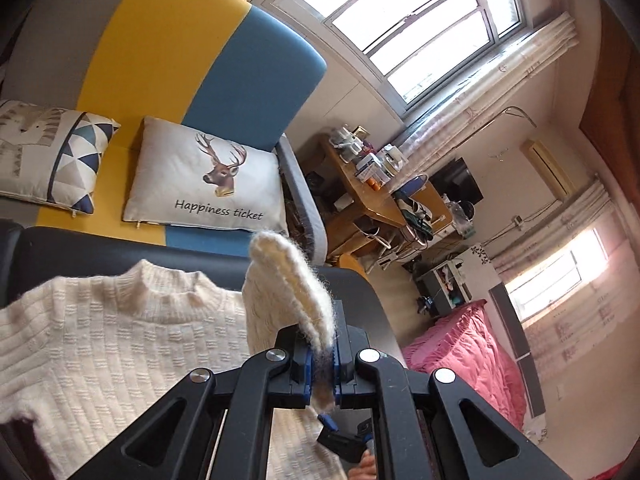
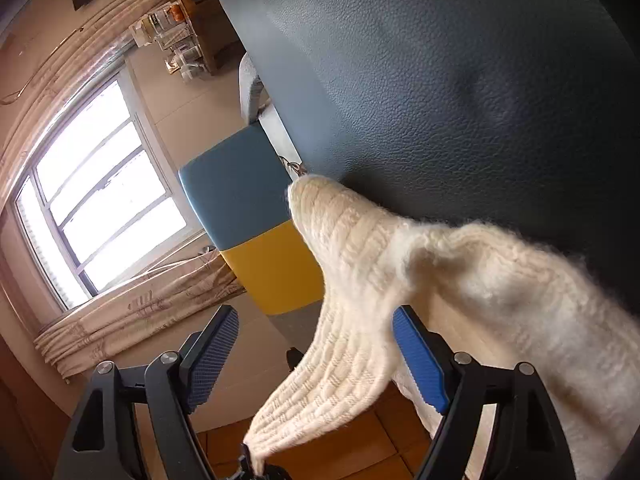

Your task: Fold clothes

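Note:
A cream knit sweater [image 1: 100, 344] lies front-up on a dark leather-textured surface [image 1: 120, 248], its collar toward the sofa. My left gripper [image 1: 322, 360] is shut on a raised fold of the sweater's right-hand side, and the fabric stands up in a fuzzy loop above the fingers. In the right wrist view a band of the same sweater [image 2: 360, 320] hangs off the dark surface [image 2: 440, 80] and runs down between the blue pads [image 2: 420, 364] of my right gripper [image 2: 316, 360], which is open wide. The fabric drapes over its right finger.
Behind the surface stands a yellow and blue sofa [image 1: 180, 60] with a deer cushion [image 1: 204, 180] and a patterned cushion [image 1: 48, 156]. To the right are a cluttered wooden desk [image 1: 372, 196], a pink bed [image 1: 472, 352] and a window [image 1: 400, 20]. The floor has orange tiles [image 2: 340, 452].

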The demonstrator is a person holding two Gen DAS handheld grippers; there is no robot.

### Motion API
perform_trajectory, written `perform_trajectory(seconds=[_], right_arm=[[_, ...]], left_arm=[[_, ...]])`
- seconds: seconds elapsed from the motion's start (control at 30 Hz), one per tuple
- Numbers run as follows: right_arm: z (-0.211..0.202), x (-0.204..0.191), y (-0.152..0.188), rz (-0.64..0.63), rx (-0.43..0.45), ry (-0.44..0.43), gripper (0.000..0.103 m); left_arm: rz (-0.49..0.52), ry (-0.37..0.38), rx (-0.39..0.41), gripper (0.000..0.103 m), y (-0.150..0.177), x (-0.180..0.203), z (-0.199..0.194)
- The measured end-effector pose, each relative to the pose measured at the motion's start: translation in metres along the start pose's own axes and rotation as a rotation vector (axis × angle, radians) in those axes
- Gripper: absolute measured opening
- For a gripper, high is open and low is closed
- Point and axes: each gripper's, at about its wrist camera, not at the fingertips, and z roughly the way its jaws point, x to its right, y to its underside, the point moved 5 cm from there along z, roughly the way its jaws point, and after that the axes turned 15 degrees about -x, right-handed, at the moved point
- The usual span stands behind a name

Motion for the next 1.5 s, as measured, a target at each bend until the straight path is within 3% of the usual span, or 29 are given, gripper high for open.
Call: perform_trajectory(seconds=[0.2, 0.47, 0.67, 0.73, 0.8, 0.83, 0.9, 1.0, 1.13, 1.23, 1.4, 1.5], right_arm=[[0.020, -0.004, -0.006, -0.018, -0.003, 0.139, 0.082], [-0.005, 0.005, 0.007, -0.204, 0.011, 0.376, 0.079], [0.022, 0.001, 0.000, -0.357, -0.016, 0.524, 0.051], [0.028, 0.002, -0.005, -0.376, -0.016, 0.568, 0.020], [0.024, -0.003, -0.006, -0.429, 0.004, 0.586, 0.008], [0.018, -0.009, -0.003, -0.472, 0.020, 0.585, 0.007], [0.002, -0.019, -0.001, -0.562, 0.081, 0.663, 0.007], [-0.005, -0.010, -0.006, -0.606, 0.067, 0.798, 0.007], [-0.015, -0.002, -0.008, -0.557, 0.002, 0.720, 0.017], [-0.024, -0.010, 0.000, -0.592, -0.053, 0.755, 0.024], [-0.040, -0.059, 0.034, -0.866, -0.106, 0.859, 0.027], [-0.010, -0.087, 0.021, -0.970, -0.138, 0.870, 0.041]], left_arm=[[-0.035, -0.013, -0.012, 0.007, 0.018, -0.042, -0.005], [-0.152, -0.022, -0.059, 0.007, 0.038, -0.110, 0.009], [-0.191, -0.022, -0.067, 0.007, 0.045, -0.127, 0.013], [-0.187, -0.021, -0.063, 0.007, 0.044, -0.126, 0.011], [-0.170, -0.008, -0.049, 0.007, 0.041, -0.121, 0.008], [-0.162, -0.001, -0.041, 0.007, 0.039, -0.119, 0.007], [-0.156, 0.007, -0.035, 0.007, 0.039, -0.119, 0.005], [-0.193, -0.006, -0.059, 0.008, 0.050, -0.139, 0.013], [-0.243, -0.022, -0.090, 0.008, 0.066, -0.167, 0.022], [-0.280, -0.034, -0.114, 0.008, 0.078, -0.187, 0.030], [-0.341, -0.054, -0.153, 0.008, 0.099, -0.221, 0.041], [-0.368, -0.058, -0.171, 0.008, 0.108, -0.237, 0.047]])
